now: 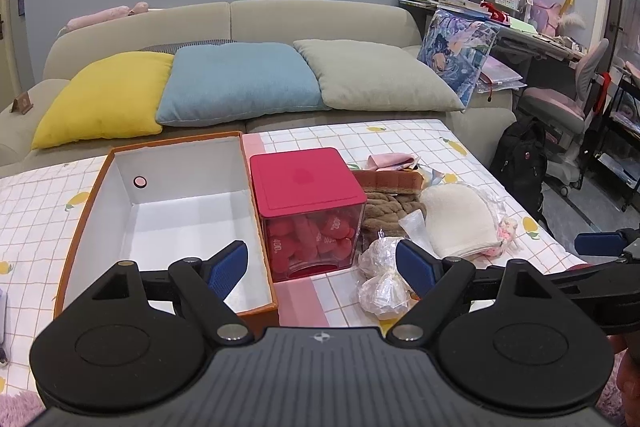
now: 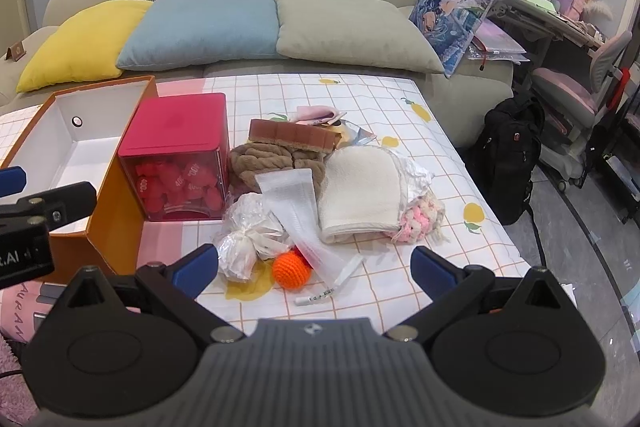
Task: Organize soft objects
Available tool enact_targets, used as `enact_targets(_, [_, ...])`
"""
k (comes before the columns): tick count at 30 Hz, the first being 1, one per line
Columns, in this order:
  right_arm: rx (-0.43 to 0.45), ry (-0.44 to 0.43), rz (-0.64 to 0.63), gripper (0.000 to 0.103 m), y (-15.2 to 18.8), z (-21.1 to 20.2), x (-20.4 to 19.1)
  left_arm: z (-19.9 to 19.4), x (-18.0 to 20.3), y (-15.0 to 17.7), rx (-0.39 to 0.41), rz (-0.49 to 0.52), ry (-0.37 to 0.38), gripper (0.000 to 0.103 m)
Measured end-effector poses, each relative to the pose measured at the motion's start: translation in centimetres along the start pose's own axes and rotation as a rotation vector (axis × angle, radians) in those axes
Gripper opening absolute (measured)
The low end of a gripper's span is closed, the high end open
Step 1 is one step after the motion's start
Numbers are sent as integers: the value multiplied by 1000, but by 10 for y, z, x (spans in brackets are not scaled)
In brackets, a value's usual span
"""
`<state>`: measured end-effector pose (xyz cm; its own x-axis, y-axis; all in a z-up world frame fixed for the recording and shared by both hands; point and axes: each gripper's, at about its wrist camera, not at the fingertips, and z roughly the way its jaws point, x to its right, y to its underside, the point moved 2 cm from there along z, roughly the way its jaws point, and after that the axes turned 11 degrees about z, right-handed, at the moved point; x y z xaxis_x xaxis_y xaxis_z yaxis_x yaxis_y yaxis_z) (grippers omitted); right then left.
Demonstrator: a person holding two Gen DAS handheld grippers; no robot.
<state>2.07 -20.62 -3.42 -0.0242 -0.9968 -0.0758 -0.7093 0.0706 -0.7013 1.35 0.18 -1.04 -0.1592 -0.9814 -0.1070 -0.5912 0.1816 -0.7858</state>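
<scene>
At the far left the orange cardboard box (image 1: 168,211) sits open on the checked tablecloth (image 2: 360,95), its white inside showing. The left gripper (image 1: 320,267) hovers low over the box's near right corner and the red-lidded clear container (image 1: 308,211) just beside it, its jaws spread wide and holding nothing. Right of the container lies the heap of soft things: a brown knitted piece (image 2: 276,159) under a brown sponge block (image 2: 292,137), two crinkly plastic-wrapped bundles (image 2: 248,239), a clear plastic sleeve (image 2: 296,203), an orange crochet ball (image 2: 290,269), a cream towel mitt (image 2: 364,191), and pink-and-white yarn (image 2: 420,217) at the right edge. The right gripper (image 2: 314,265) hangs over the ball and sleeve, jaws also wide and empty.
</scene>
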Motion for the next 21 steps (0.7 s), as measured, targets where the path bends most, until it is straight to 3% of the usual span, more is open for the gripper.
enact_targets(21, [-4, -3, -9, 100, 1, 0, -2, 0, -4, 1, -11, -32, 25, 88])
